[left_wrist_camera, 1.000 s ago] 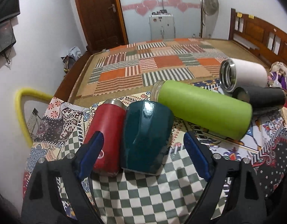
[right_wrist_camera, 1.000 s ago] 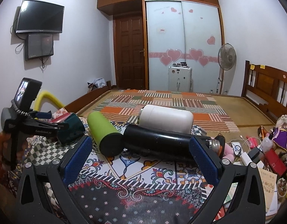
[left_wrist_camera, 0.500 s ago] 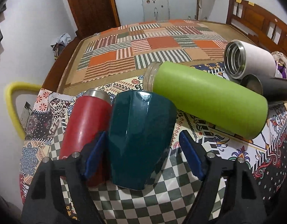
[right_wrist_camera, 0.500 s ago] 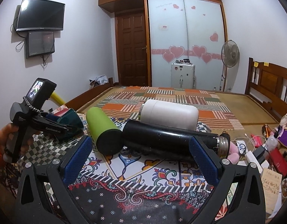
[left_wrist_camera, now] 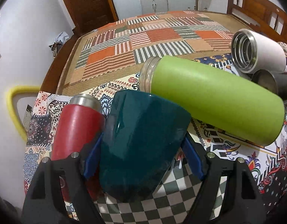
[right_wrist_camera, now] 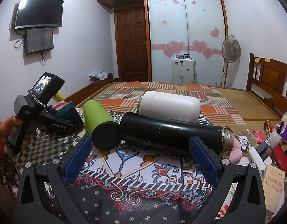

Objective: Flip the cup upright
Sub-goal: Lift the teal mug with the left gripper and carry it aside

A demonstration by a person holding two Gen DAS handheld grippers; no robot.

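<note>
A dark teal cup (left_wrist_camera: pixel 141 145) lies on its side on the patterned cloth, between a red bottle (left_wrist_camera: pixel 76 127) and a green bottle (left_wrist_camera: pixel 214 97). My left gripper (left_wrist_camera: pixel 141 156) straddles the cup, a blue pad on each flank; the left pad touches, the right pad sits close to it. In the right wrist view the left gripper (right_wrist_camera: pixel 50 119) covers the teal cup (right_wrist_camera: pixel 67 112) at the left. My right gripper (right_wrist_camera: pixel 141 160) is open and empty, just in front of a black flask (right_wrist_camera: pixel 173 132).
A white flask (right_wrist_camera: pixel 169 106) and the green bottle (right_wrist_camera: pixel 100 123) lie on their sides by the black flask. Small clutter and a booklet (right_wrist_camera: pixel 274 186) fill the right edge. A bed with a patchwork mat (left_wrist_camera: pixel 143 39) lies beyond the table.
My left gripper has moved forward and tilted down over the teal cup, and its jaws have narrowed around it. The right gripper has shifted only slightly.
</note>
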